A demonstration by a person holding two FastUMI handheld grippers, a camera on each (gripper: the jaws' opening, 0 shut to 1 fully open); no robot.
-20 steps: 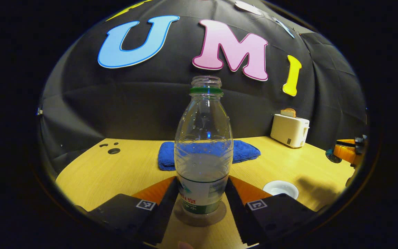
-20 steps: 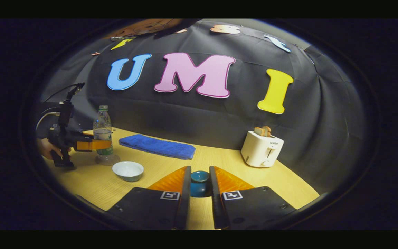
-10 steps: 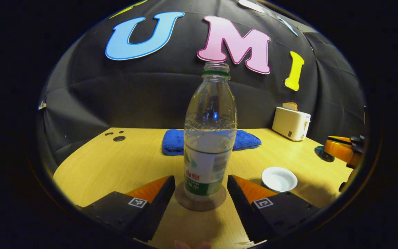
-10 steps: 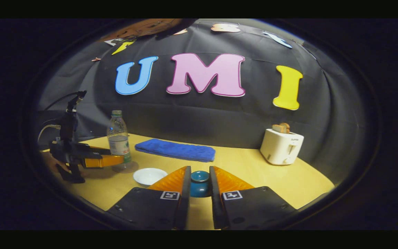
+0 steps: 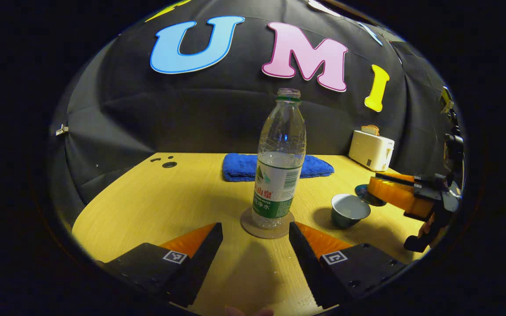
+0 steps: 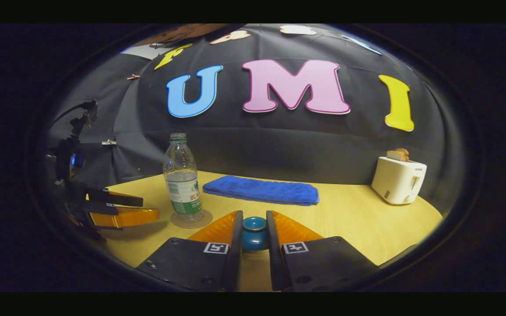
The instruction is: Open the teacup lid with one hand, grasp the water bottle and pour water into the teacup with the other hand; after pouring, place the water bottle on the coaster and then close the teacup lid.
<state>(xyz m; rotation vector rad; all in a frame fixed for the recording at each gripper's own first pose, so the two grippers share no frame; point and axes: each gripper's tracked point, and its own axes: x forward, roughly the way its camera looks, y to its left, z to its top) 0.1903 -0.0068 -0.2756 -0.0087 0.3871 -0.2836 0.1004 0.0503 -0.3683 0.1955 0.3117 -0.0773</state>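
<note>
The clear water bottle, uncapped and part full, stands upright on the round coaster. My left gripper is open just short of it, touching nothing. The small teacup sits lidless to the bottle's right with water in it. Just behind the cup, my right gripper carries the dark lid. In the right gripper view, my right gripper is shut on the teal lid knob. There the bottle stands on its coaster, with the open left gripper beside it.
A folded blue towel lies behind the bottle near the back of the wooden table. A white toaster with bread stands at the back right corner. Small holes mark the table's far left.
My left gripper opened, let go of the bottle on the coaster and drew back. My right gripper, with the lid, moved in toward the teacup.
</note>
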